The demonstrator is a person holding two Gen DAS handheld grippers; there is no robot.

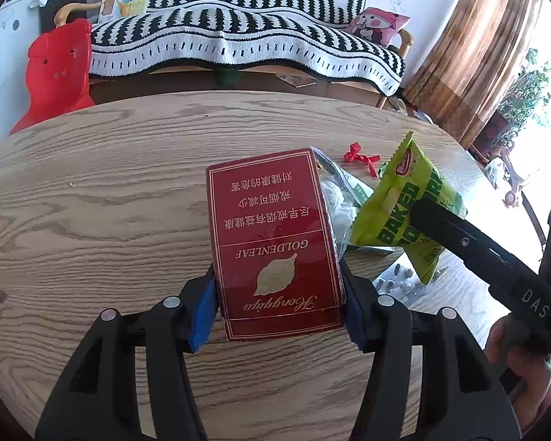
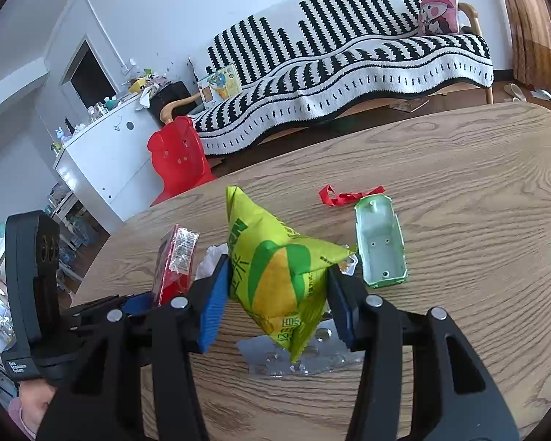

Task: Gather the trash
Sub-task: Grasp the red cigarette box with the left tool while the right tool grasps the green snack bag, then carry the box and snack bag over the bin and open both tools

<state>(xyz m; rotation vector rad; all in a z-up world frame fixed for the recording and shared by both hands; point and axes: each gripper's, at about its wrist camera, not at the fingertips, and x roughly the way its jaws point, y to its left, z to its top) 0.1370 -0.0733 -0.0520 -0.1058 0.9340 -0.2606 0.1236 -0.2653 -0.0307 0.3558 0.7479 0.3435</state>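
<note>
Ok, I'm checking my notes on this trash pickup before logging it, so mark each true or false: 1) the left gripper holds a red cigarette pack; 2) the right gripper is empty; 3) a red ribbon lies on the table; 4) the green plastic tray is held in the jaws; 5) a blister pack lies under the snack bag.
1) True: the left gripper is shut on the red cigarette pack.
2) False: the right gripper is shut on the green snack bag.
3) True: the red ribbon lies on the table.
4) False: the green plastic tray lies on the table, untouched.
5) True: the blister pack lies below the bag.
</note>
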